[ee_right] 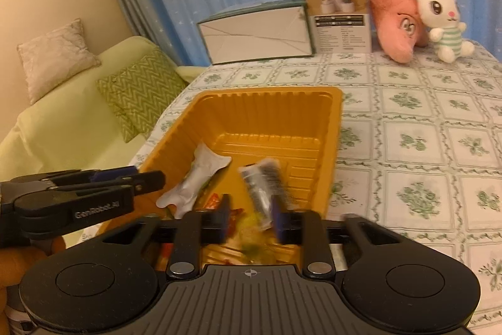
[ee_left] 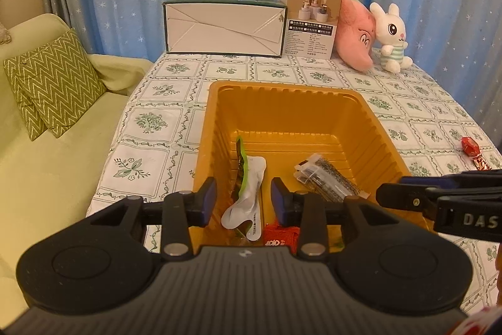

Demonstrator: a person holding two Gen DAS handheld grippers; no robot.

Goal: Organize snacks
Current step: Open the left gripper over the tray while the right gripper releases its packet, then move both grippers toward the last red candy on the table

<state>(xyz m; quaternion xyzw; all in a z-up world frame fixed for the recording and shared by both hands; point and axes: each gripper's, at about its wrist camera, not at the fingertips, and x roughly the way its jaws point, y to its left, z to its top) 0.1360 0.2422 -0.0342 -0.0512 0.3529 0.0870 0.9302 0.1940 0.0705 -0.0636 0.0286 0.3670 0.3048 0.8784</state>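
Observation:
An orange plastic tray (ee_left: 282,102) stands on the tablecloth and holds several snacks: a white and green packet (ee_left: 248,193), a clear packet of dark sticks (ee_left: 326,178) and a red packet (ee_left: 279,236). My left gripper (ee_left: 244,200) hangs open over the tray's near end, empty. My right gripper (ee_right: 251,218) is open above the tray (ee_right: 269,102); the dark-stick packet (ee_right: 263,187) is blurred just ahead of its fingers, apart from them. The white packet (ee_right: 197,178) lies to the left. A red-wrapped candy (ee_left: 470,146) lies on the table right of the tray.
At the table's far edge stand a white box (ee_left: 224,27), a tan product box (ee_left: 310,21), a pink plush (ee_left: 357,33) and a white bunny plush (ee_left: 392,36). A green sofa with a zigzag cushion (ee_left: 53,83) is on the left. Blue curtains hang behind.

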